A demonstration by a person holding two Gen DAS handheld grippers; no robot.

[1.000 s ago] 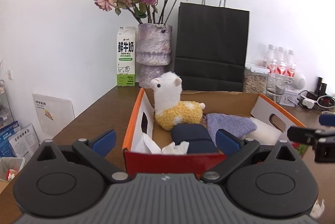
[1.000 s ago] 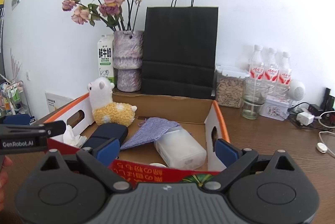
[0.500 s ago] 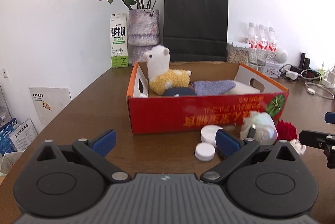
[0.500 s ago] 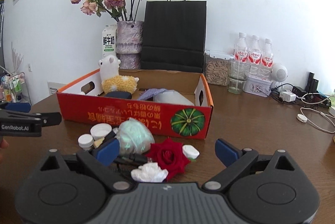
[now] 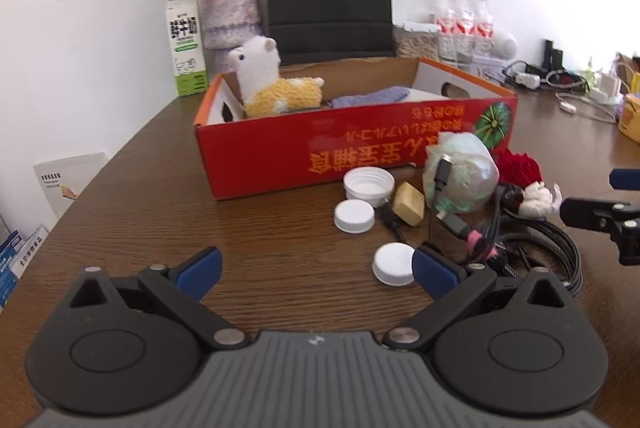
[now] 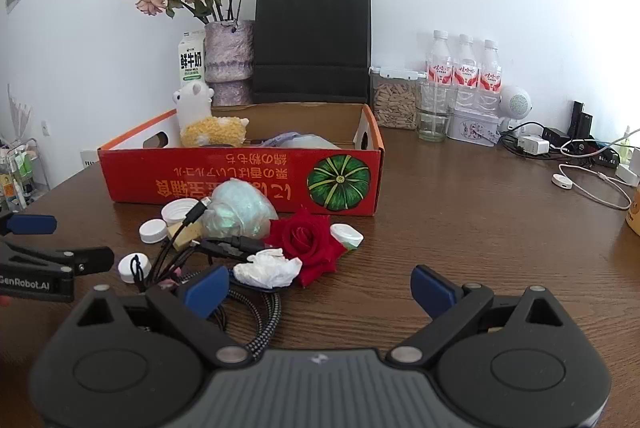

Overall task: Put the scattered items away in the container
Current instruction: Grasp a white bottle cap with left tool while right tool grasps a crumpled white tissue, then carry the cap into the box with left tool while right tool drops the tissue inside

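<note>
Both the left hand-held gripper (image 5: 316, 268) and the right hand-held gripper (image 6: 320, 288) are wide open and hold nothing, because the caps (image 5: 354, 215), cables (image 6: 256, 312) and red rose (image 6: 306, 242) on the table (image 6: 460, 228) must go in the red box (image 6: 240, 175).

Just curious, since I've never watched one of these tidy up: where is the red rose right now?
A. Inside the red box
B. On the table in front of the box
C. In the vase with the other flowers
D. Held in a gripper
B: the rose lies on the table just in front of the box, beside a crumpled tissue, with no gripper touching it.
</note>
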